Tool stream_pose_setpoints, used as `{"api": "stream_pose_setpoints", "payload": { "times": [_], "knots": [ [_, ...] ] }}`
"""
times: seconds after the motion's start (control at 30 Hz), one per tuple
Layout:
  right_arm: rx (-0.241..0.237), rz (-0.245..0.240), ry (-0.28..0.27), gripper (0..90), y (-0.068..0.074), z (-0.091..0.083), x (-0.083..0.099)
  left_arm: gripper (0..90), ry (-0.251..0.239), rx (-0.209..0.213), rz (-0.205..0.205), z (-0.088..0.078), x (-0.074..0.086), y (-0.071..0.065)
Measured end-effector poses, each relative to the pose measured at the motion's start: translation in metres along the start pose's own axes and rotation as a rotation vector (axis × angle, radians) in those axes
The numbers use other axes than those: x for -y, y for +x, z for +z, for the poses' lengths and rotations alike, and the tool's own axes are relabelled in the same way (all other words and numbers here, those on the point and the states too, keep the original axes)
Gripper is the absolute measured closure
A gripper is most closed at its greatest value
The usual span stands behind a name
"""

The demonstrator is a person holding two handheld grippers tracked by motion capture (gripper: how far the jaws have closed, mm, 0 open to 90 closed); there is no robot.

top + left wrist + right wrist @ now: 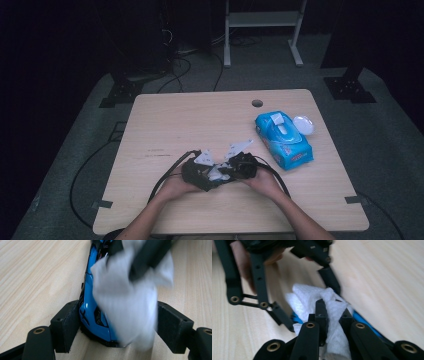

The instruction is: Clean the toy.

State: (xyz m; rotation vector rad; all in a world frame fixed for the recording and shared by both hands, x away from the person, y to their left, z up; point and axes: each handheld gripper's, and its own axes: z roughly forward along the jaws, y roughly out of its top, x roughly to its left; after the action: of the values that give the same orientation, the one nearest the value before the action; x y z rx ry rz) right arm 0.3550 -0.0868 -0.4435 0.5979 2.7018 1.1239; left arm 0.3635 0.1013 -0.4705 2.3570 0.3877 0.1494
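A glossy blue toy car (91, 312) with black trim lies on the wooden table (165, 125), near its front middle. My left gripper (112, 322) is shut on the car across its width, one pad (66, 323) pressed on its side. A crumpled white wipe (125, 307) is draped over the car. My right gripper (333, 311) is shut on that wipe (334, 325) and presses it onto the car (363, 320). In the high view both grippers meet tip to tip, left gripper (199, 175) and right gripper (236, 167), with the wipe (216, 173) between them.
A blue pack of wet wipes (284, 140) lies to the right, its white lid (303, 125) open beside it. A round cable hole (257, 103) sits near the table's far edge. Black cables trail from both grippers toward the front edge.
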Motion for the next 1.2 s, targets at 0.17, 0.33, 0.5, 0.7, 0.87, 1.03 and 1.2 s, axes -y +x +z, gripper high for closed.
{"api": "stream_pose_setpoints", "payload": {
  "times": [0.17,0.33,0.5,0.7,0.87,1.03,1.2],
  "knots": [
    [-0.037,-0.050,0.017,82.5,0.009,0.019,-0.011,24.9,-0.008,0.000,-0.005,0.001,0.000,0.000],
    [0.040,0.010,-0.002,82.6,-0.008,0.014,-0.010,24.9,-0.007,-0.002,0.001,0.001,0.000,0.000],
    [0.018,0.087,-0.025,82.6,-0.017,0.015,-0.008,24.9,-0.009,0.001,0.001,0.001,0.000,0.000],
    [0.017,0.121,-0.021,82.6,-0.026,0.011,-0.006,24.9,-0.012,-0.003,0.003,0.002,0.000,0.000],
    [0.024,0.104,-0.021,82.6,-0.025,0.009,-0.005,24.9,-0.009,-0.002,0.007,0.001,0.000,0.000],
    [0.085,0.133,0.009,82.6,-0.042,-0.010,0.007,25.0,-0.014,-0.002,0.008,0.002,0.000,0.000],
    [0.104,0.145,-0.010,82.7,-0.048,-0.018,0.018,25.0,-0.018,-0.001,0.007,0.002,0.000,0.000]
  ]
}}
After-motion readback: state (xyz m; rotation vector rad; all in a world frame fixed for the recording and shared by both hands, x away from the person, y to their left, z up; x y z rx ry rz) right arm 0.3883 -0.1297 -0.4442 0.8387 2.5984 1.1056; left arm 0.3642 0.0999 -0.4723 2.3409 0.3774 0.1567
